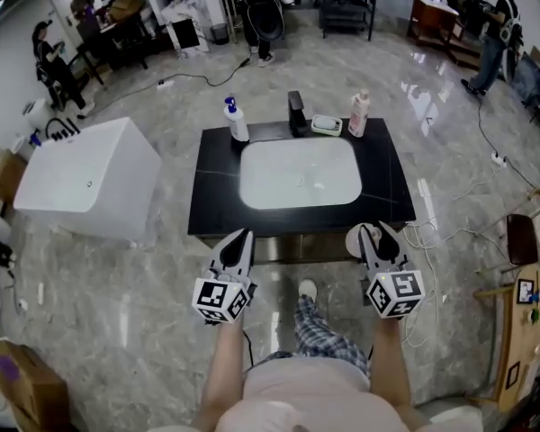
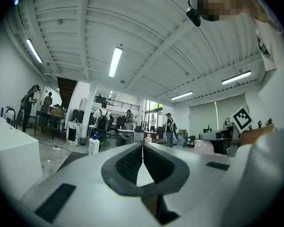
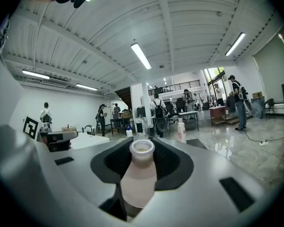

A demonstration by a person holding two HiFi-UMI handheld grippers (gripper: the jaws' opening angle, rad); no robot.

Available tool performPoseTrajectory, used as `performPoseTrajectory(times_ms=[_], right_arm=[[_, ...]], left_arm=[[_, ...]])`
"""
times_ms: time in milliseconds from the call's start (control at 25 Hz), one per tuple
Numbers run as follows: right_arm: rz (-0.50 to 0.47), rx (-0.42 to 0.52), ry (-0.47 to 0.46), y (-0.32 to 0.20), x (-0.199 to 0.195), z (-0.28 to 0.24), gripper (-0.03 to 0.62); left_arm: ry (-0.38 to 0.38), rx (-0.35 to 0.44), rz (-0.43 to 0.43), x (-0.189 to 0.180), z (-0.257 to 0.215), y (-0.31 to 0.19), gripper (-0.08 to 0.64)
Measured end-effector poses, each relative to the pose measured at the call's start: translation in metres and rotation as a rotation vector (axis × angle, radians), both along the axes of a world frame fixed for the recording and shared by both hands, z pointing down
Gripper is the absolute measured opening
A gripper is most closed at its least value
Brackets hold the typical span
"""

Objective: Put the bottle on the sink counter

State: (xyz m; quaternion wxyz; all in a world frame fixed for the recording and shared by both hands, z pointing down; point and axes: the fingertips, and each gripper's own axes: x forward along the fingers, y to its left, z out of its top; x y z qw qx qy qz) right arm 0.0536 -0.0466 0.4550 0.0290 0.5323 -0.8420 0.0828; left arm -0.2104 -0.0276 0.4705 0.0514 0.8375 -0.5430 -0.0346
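Bottle in hand, short of the sink tabletop — not yet set down.
Before the black tabletop, the right gripper clasps the pale bottle about its body — likely light, smooth plastic, best gripped below the neck; the left gripper is closed, empty.

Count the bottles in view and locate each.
3. Blue-topped white pump bottle, back left of black sink counter; pale pink bottle, back right; open-necked pale bottle in right hand-held gripper. Background may hide more.
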Motion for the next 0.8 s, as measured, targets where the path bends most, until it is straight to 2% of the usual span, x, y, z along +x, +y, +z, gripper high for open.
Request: performPoseTrajectory(times_ms=[320, 480, 800], right_arm=[[-0.054, -0.015, 0.002, -0.132, -0.022, -0.015, 0.14], [-0.089, -0.013, 0.003, -0.191, -0.026, -0.022, 0.14], [-0.134, -0.024, 0.002, -0.278, -0.039, -0.02, 0.14]], left_arm=[[-0.009, -0.014, -0.049, -0.014, -0.017, -0.122, 0.029], [-0.012, 0.006, -0.053, -0.009, -0.029, -0.184, 0.029], [-0.02, 0.026, -0.043, 0.004, -0.033, -0.266, 0.028]])
